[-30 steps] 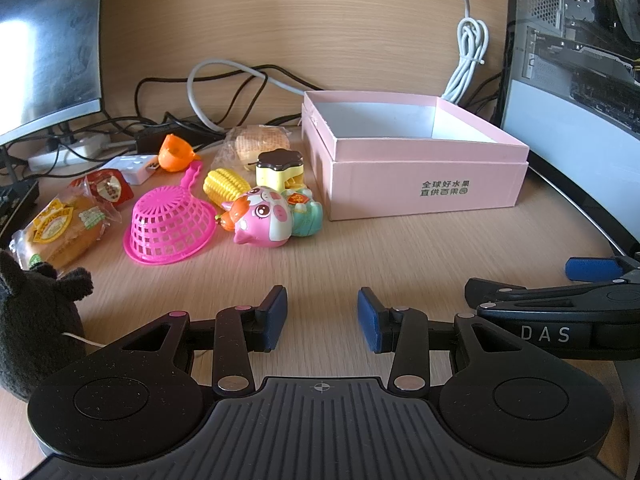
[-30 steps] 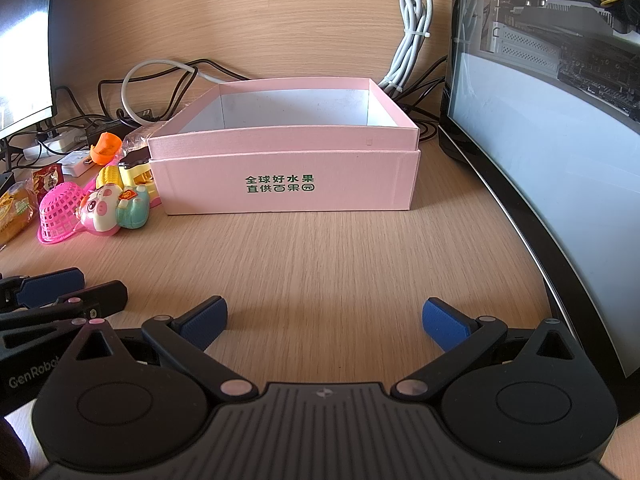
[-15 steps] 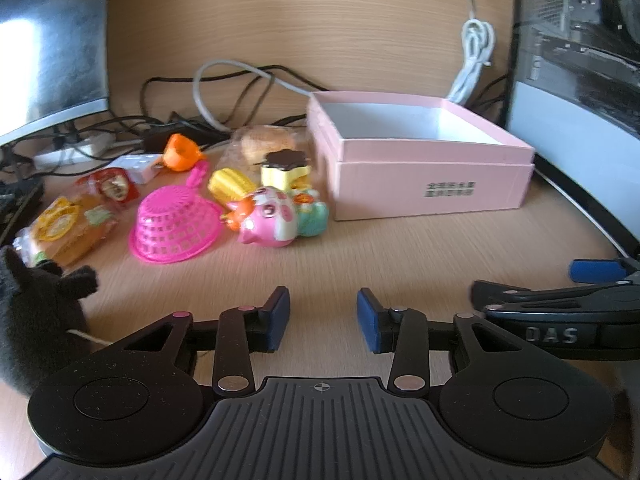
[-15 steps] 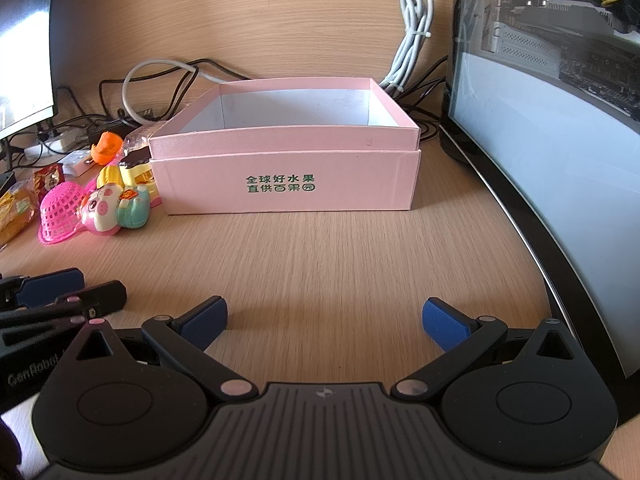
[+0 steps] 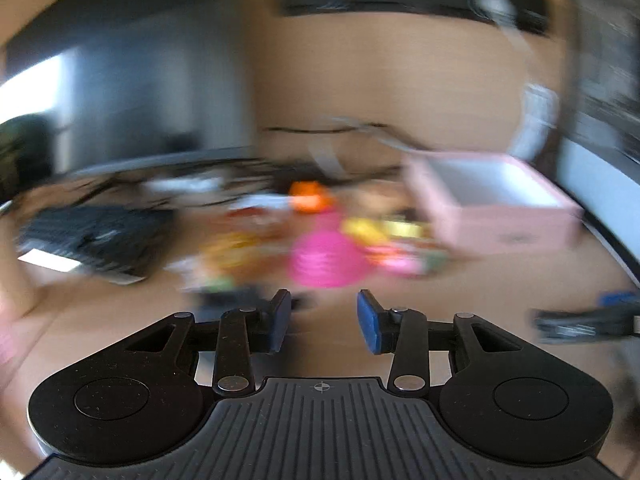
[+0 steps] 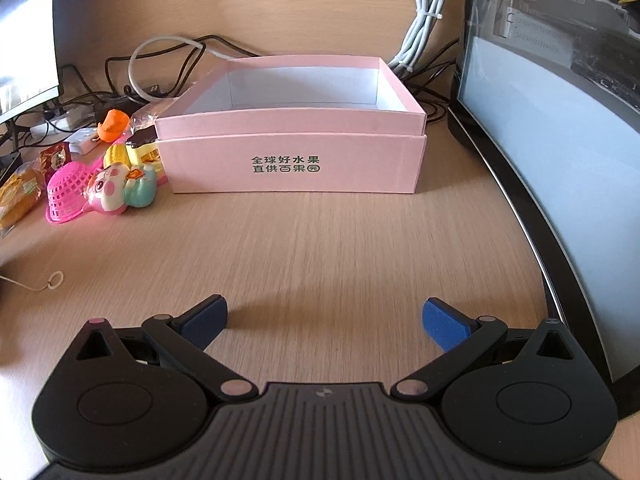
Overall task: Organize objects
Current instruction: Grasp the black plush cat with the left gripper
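A pale wood tabletop (image 6: 320, 248) backed by a wood panel, cables trailing along it. One pink box (image 6: 292, 160) sits mid-table, its white inside empty. Beside its left wall, a cluster of toys: one pink basket (image 6: 66, 196), one pig figure (image 6: 110, 192), one corn cob (image 6: 116, 155), one orange piece (image 6: 114, 123). The right gripper (image 6: 324, 322) hovers low over bare wood, jaws spread wide, nothing between. The left gripper (image 5: 324, 322), in a blurred view, is narrowed with nothing held.
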`<action>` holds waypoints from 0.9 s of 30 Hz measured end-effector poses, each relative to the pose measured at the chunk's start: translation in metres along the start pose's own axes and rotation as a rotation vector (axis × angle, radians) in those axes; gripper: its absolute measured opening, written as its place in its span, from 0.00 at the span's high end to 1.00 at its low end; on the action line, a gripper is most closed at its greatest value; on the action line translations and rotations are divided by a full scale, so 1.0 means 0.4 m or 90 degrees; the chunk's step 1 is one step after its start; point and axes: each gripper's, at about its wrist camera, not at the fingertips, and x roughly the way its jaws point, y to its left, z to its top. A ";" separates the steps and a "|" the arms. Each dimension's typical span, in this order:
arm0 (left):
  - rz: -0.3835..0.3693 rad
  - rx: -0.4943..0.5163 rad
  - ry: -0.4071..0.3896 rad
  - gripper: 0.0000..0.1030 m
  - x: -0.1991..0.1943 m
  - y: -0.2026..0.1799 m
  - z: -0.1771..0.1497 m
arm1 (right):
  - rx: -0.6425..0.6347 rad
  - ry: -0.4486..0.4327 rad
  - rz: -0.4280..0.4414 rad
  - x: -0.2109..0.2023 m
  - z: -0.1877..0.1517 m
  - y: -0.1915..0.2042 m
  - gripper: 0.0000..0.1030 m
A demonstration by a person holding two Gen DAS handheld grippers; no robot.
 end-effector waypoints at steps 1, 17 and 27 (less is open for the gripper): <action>0.016 -0.021 0.016 0.60 0.008 0.039 0.001 | 0.000 0.010 0.002 -0.001 0.004 0.000 0.00; -0.183 -0.204 0.178 0.55 0.159 0.292 0.053 | -0.008 -0.022 0.003 -0.103 0.059 0.130 0.00; -0.224 -0.377 0.239 0.39 0.254 0.326 0.030 | -0.084 -0.014 -0.013 -0.194 0.058 0.252 0.00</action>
